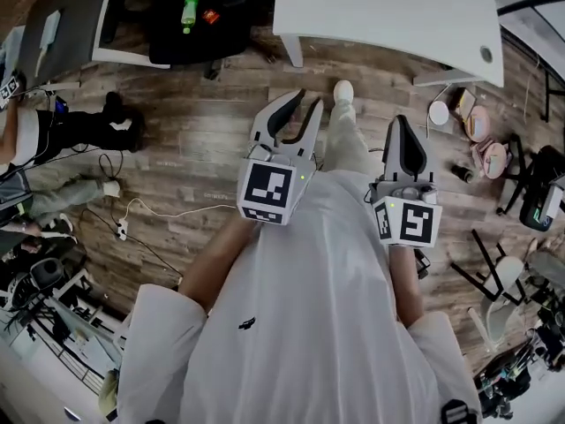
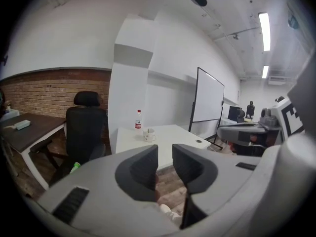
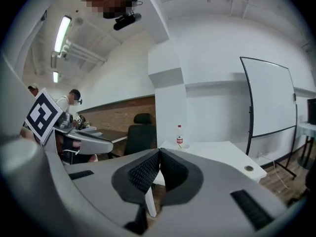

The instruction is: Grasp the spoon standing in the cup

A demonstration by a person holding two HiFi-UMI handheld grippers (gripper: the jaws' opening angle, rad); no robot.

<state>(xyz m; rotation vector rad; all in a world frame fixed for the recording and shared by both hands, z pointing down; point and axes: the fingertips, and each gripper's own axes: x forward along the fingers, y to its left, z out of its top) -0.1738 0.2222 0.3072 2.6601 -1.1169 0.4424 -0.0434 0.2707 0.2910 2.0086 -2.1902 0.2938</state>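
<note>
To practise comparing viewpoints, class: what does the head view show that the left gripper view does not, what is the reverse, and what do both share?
Only the head view: the person's white shirt, a cable on the floor, and the marker cube on the left tongs.
Only the left gripper view: a cup and a bottle on the table, a whiteboard and ceiling lights.
Both: the white table, the black chair and the left tongs, open and empty.

On the table (image 2: 177,132), cup (image 2: 149,135) just right of bottle (image 2: 138,120); chair (image 2: 86,127) to the left, whiteboard (image 2: 207,100) to the right.
</note>
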